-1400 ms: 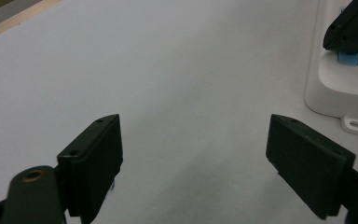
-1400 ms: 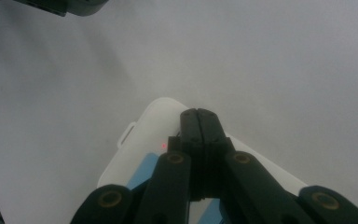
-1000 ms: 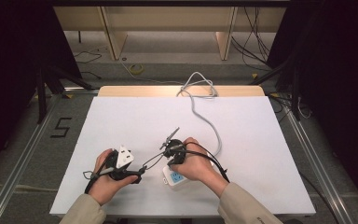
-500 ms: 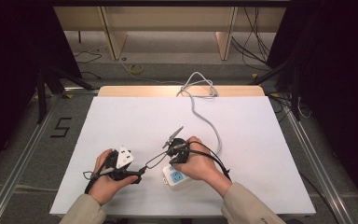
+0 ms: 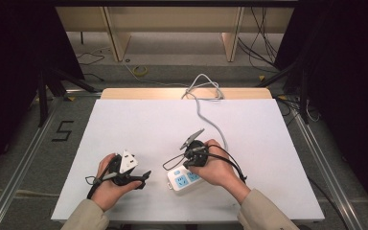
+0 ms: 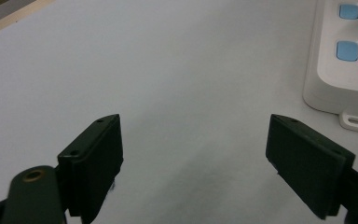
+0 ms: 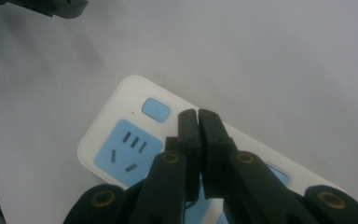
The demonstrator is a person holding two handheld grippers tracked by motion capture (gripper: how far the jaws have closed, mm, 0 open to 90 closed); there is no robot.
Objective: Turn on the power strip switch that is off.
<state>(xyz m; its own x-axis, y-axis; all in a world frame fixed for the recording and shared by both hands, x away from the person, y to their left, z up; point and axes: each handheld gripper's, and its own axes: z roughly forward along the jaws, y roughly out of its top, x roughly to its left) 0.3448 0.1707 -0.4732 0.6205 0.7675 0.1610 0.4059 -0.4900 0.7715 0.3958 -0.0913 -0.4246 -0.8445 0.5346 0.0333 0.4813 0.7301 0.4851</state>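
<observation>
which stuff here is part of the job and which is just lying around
In the job:
- white power strip with blue sockets and switch buttons
- its grey cord running to the table's far edge
- right tool, shut, over the strip
- left tool, open, beside it

Lying about:
- yellow cable coil on the floor
- floor mark "5"

Glossy white plastic power strip; matt white table.
</observation>
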